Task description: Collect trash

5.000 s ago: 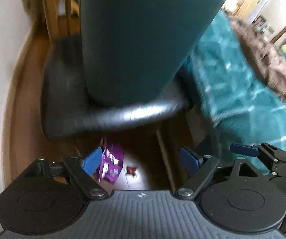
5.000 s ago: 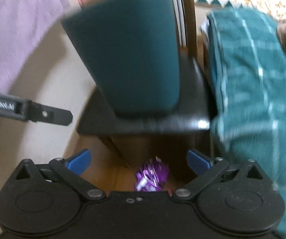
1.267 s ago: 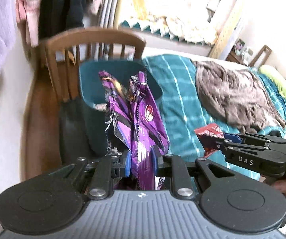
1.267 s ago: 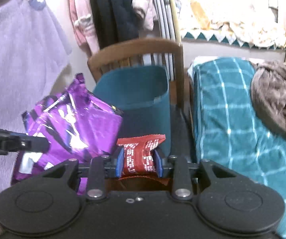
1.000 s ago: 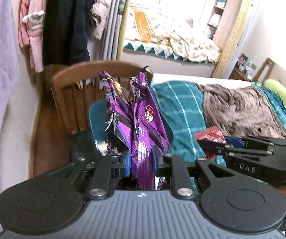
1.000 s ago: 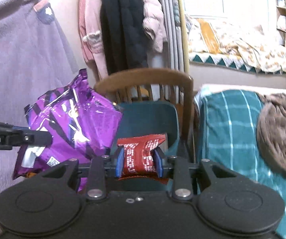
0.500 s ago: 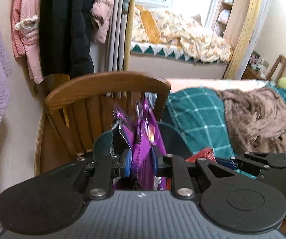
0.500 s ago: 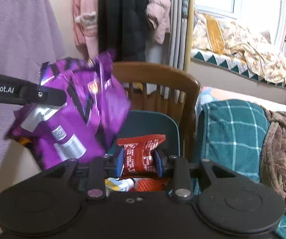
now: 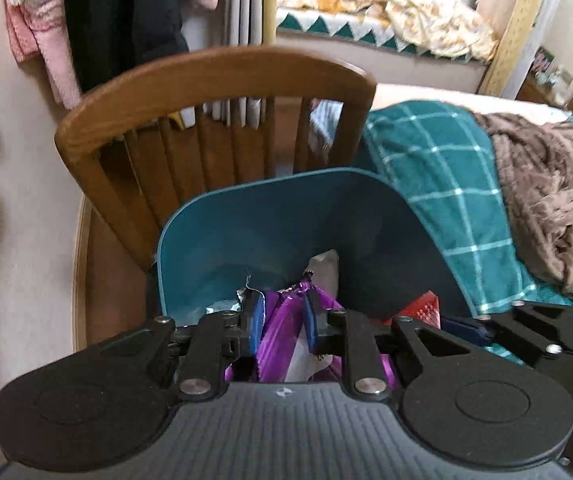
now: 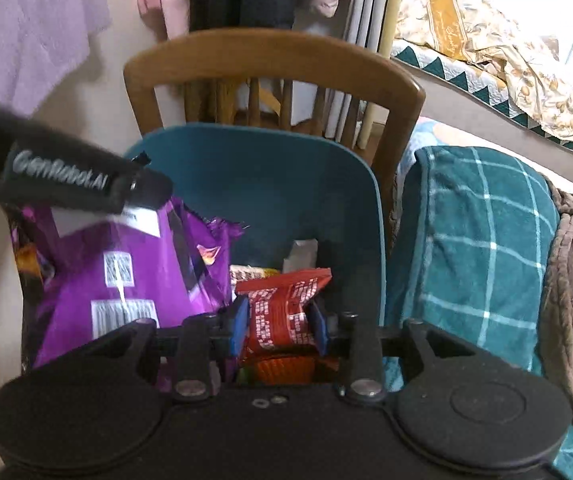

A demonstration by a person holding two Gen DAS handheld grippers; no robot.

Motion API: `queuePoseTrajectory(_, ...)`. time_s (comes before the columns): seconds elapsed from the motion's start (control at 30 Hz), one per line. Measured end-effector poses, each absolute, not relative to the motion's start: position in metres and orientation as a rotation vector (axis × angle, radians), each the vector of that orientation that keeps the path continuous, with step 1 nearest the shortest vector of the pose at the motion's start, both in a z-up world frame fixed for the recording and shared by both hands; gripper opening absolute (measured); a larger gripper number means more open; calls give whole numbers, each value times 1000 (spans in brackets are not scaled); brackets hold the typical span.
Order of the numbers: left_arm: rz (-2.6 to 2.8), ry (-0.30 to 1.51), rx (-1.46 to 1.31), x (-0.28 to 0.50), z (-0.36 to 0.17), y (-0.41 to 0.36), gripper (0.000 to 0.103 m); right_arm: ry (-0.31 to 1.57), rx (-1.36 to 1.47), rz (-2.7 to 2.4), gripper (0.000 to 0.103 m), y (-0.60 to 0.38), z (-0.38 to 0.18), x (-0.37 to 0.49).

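A teal bin (image 9: 286, 224) stands on a wooden chair, also in the right wrist view (image 10: 278, 184). My left gripper (image 9: 280, 318) is shut on a purple snack bag (image 9: 286, 340) and holds it down inside the bin's mouth; the bag shows large in the right wrist view (image 10: 126, 272). My right gripper (image 10: 278, 316) is shut on a red wrapper (image 10: 282, 304) just over the bin's near rim; the wrapper's corner shows in the left wrist view (image 9: 422, 310). Other wrappers (image 10: 254, 272) lie in the bin.
The chair back (image 9: 214, 76) rises behind the bin. A bed with a teal checked blanket (image 9: 438, 168) and a brown throw (image 9: 554, 184) lies to the right. Clothes (image 9: 118, 12) hang on the wall behind. A wall is close on the left.
Both grippers have moved forward and down over the bin. The purple bag has sunk into the bin's mouth, and the red wrapper now hangs above the trash inside.
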State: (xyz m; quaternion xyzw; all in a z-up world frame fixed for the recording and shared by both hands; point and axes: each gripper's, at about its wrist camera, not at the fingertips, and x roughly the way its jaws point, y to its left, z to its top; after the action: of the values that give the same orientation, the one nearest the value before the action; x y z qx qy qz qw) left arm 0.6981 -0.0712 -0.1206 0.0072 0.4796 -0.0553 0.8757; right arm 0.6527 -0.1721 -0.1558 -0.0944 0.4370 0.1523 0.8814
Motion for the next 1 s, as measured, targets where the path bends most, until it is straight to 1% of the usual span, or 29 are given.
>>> queuePoseTrajectory(0.03,-108,1012,21,702,-124,-71,20,916,-198,315,36,-173,-158,653)
queuePoseTrajectory(0.07,-104,1019,25,705,-125,-72,20,924,-193,315,39,-174,-158,654)
queuePoseTrajectory(0.13,-96,1035,26,710,-127,-70,25,926,-179,318,47,-179,-158,654)
queuePoseTrajectory(0.17,-90,1042,23,713,-127,-70,29,920,-176,317,53,-181,-157,654)
queuePoseTrajectory(0.23,-89,1040,14,716,-124,-69,35,908,-168,321,55,-186,-154,651)
queuePoseTrajectory(0.27,-89,1035,12,716,-122,-69,48,907,-162,323,55,-188,-152,650)
queuePoseTrajectory(0.3,-90,1024,11,715,-119,-68,66,903,-154,323,55,-191,-151,649)
queuePoseTrajectory(0.33,-90,1006,10,713,-115,-67,72,898,-147,325,55,-193,-149,648)
queuePoseTrajectory(0.37,-90,985,12,709,-111,-66,75,893,-136,329,55,-195,-146,646)
queuePoseTrajectory(0.53,-105,948,22,693,-92,-66,75,875,-105,340,56,-204,-131,636)
queuePoseTrajectory(0.6,-113,929,30,681,-83,-67,75,861,-92,352,59,-206,-123,629)
queuePoseTrajectory(1.0,-121,780,95,589,-15,-68,75,751,-44,428,63,-216,-60,569)
